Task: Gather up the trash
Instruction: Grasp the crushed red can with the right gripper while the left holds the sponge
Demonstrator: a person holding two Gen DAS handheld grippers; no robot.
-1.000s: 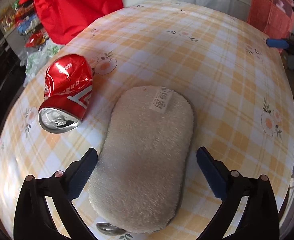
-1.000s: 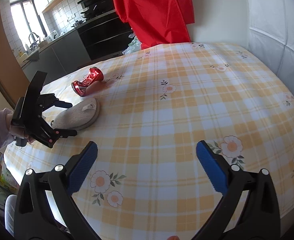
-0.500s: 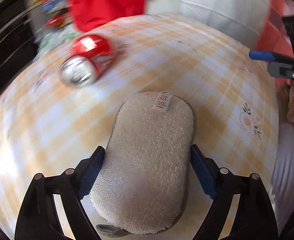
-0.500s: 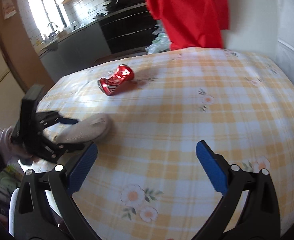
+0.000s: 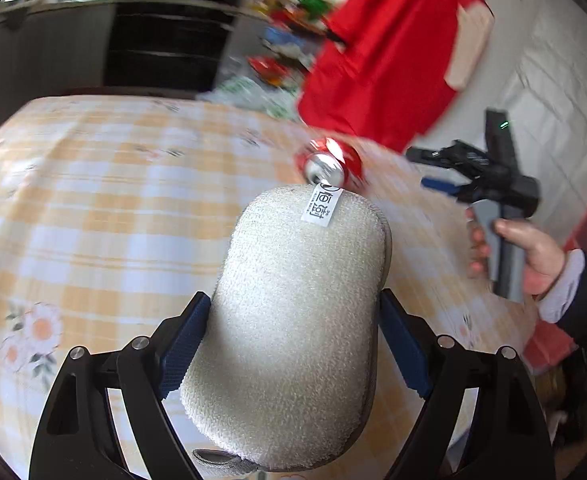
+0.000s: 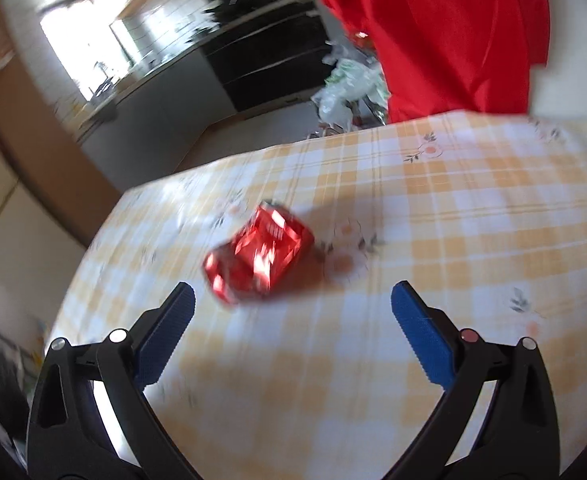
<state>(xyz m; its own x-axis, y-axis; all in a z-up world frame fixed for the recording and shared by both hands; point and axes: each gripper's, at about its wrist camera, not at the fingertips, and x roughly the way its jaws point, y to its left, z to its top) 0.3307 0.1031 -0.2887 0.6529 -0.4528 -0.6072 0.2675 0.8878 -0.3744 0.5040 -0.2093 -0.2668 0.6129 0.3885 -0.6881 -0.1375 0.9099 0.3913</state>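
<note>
The left gripper point(image 5: 293, 340) clenches the beige sponge point(image 5: 297, 320), lifted over the checked table point(image 5: 93, 208). Beyond the sponge lies the crushed red can point(image 6: 259, 254). The right gripper point(image 6: 291, 322) hangs spread just short of the can; closing around it looks next.

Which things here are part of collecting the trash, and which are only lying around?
Part of the job:
- crushed red can, lying on the table
- right tool, open, pointed toward the can
- left tool, shut on the beige sponge pad

Only lying around:
- red cloth behind the table
- plastic bags on the floor
</note>
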